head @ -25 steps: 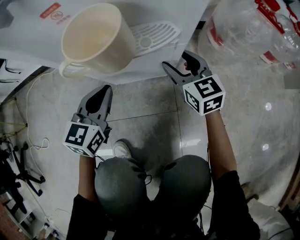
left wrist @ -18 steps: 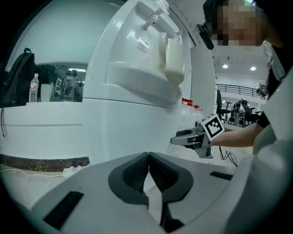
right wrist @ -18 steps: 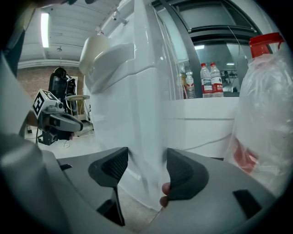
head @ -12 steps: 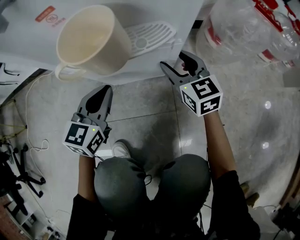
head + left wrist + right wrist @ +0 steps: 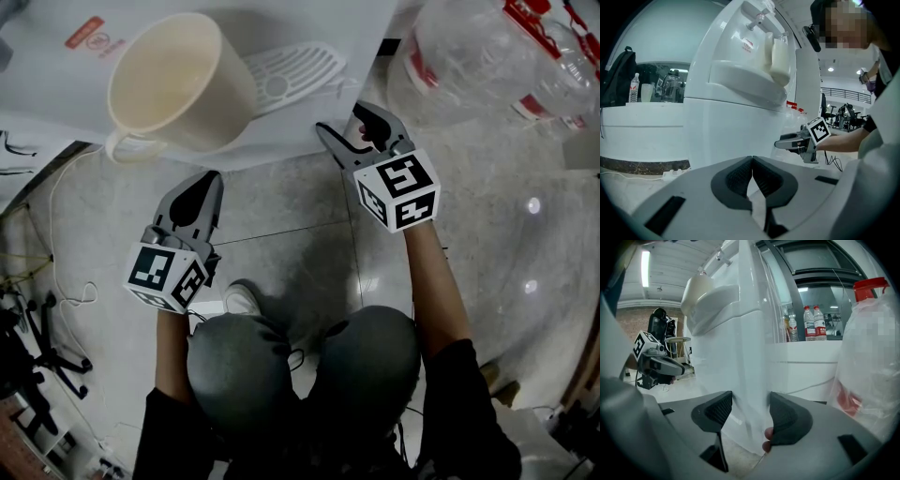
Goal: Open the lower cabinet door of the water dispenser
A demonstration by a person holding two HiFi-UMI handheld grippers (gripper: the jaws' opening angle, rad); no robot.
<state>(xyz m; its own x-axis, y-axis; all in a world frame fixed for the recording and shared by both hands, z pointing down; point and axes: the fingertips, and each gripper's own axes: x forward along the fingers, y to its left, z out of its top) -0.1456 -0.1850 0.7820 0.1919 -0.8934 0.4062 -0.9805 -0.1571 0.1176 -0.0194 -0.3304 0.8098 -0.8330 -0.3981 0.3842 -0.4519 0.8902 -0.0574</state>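
Right gripper view: right gripper (image 5: pixel 750 414) closing wide jaws around cabinet door (image 5: pixel 751 390) edge.

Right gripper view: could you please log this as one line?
right gripper: jaws closing astride white plastic water dispenser edge | left gripper: shut, empty

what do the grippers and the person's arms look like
The left gripper and right gripper match: grey plastic bodies tapering to two jaws lined with black ribbed pads, each carrying a white cube with black square markers. The right one's jaws are closing with a corner of the water dispenser between them. The person wears dark short sleeves.
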